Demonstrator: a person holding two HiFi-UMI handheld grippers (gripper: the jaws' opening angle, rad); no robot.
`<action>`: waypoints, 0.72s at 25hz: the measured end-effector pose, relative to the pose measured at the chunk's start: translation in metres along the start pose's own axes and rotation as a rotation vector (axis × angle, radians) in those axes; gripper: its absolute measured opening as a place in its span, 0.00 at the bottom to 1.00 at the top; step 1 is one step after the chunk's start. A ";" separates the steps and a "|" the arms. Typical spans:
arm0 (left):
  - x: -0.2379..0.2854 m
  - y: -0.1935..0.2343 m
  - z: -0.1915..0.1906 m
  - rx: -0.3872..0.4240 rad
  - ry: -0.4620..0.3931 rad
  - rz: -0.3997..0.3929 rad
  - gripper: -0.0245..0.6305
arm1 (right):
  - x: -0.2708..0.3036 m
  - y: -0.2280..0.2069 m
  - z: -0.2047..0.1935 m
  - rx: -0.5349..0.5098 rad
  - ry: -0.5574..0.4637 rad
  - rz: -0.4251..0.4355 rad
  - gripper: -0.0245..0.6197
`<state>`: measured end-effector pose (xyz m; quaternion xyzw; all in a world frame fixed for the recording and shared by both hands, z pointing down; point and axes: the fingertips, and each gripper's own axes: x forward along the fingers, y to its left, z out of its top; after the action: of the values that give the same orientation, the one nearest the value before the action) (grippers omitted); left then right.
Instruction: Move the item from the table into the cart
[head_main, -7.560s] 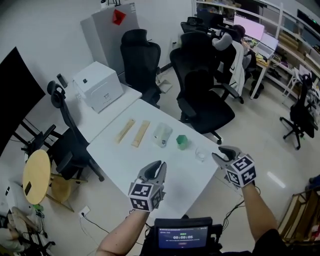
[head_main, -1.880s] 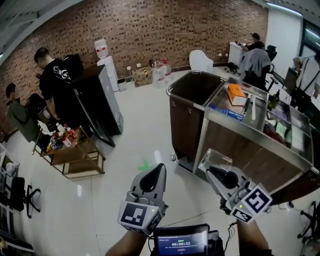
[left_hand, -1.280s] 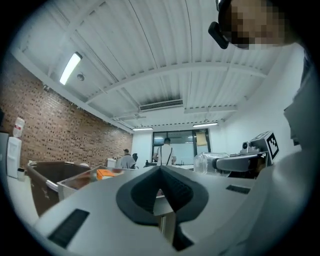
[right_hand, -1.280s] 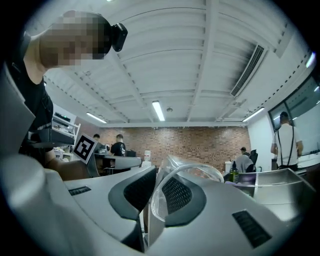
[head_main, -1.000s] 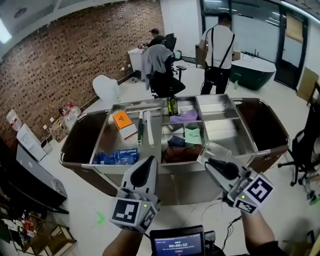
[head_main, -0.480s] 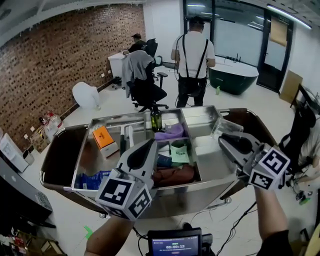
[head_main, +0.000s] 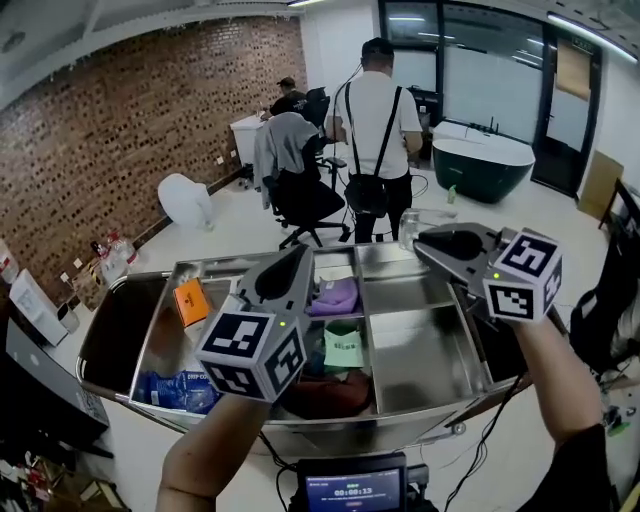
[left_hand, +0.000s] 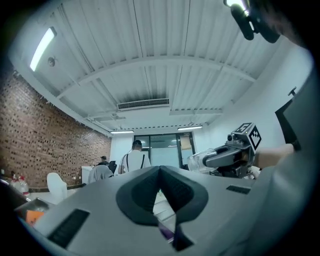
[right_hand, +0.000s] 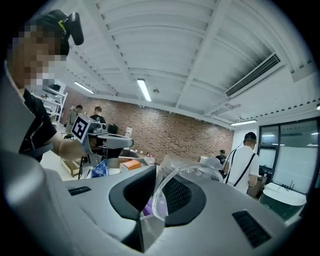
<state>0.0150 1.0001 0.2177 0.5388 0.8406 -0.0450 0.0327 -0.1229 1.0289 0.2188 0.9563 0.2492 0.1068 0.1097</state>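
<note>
Gripping a clear plastic cup (head_main: 408, 228) by its wall in the clenched right claw (head_main: 426, 240), raised above the far edge of the steel cart (head_main: 420, 360), left claw (head_main: 298, 258) closed and empty, hovering over the cart's middle compartments.

Cup (head_main: 407, 228) in R tongs (head_main: 428, 243); cart (head_main: 420, 355) beneath, fwd.

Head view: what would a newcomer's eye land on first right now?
The right gripper, raised over the right side of the steel cart, its fingers closed on a clear plastic cup. Then the cart itself, its compartments holding an orange box at the left and purple cloth in the middle. The left gripper, shut and empty, sits large in the foreground.
</note>
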 end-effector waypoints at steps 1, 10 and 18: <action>0.011 0.004 -0.003 -0.028 0.014 0.006 0.04 | 0.006 -0.012 -0.002 -0.006 0.020 0.006 0.08; 0.088 0.057 -0.062 -0.042 0.208 0.013 0.04 | 0.092 -0.083 -0.051 -0.071 0.289 0.058 0.08; 0.133 0.100 -0.118 -0.141 0.344 0.019 0.04 | 0.171 -0.116 -0.123 -0.121 0.559 0.184 0.08</action>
<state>0.0496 1.1751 0.3167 0.5427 0.8298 0.1070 -0.0733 -0.0615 1.2319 0.3307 0.9001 0.1752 0.3900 0.0836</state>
